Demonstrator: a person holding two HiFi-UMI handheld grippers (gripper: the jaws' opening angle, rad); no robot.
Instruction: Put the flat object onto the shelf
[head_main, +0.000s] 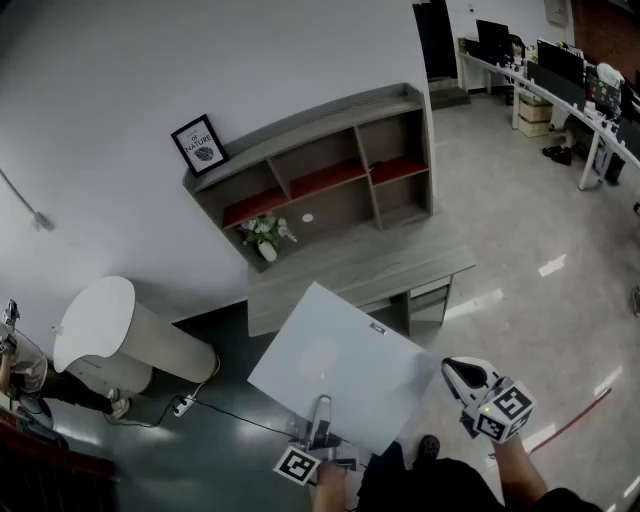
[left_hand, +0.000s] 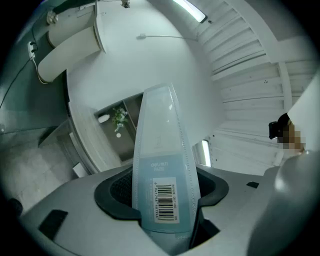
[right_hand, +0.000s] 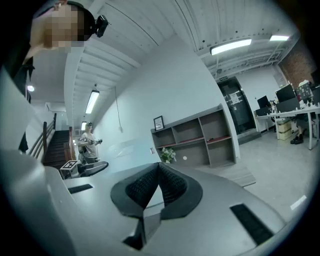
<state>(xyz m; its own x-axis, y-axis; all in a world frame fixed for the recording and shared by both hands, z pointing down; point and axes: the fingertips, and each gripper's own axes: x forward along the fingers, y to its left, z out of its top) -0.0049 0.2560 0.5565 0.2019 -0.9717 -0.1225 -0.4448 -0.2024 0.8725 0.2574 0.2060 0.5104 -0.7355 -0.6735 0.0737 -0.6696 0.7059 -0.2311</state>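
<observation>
A large, flat, pale blue translucent sheet (head_main: 335, 365) is held out level above the floor, in front of the desk. My left gripper (head_main: 322, 415) is shut on its near edge. In the left gripper view the sheet (left_hand: 160, 145), with a barcode label, rises between the dark pads of the left gripper (left_hand: 162, 192). The grey shelf (head_main: 320, 175) with red boards stands on the desk (head_main: 360, 265) against the wall, and shows beyond the right gripper (right_hand: 159, 172), whose jaws meet with nothing between them. In the head view my right gripper (head_main: 455, 370) hangs beside the sheet's right corner.
A white vase with a plant (head_main: 265, 238) and a small white object (head_main: 307, 217) occupy the shelf's lower compartments. A framed picture (head_main: 198, 143) stands on the shelf's top left. A white cylindrical unit (head_main: 110, 335) lies to the left. Office desks (head_main: 560, 80) stand far right.
</observation>
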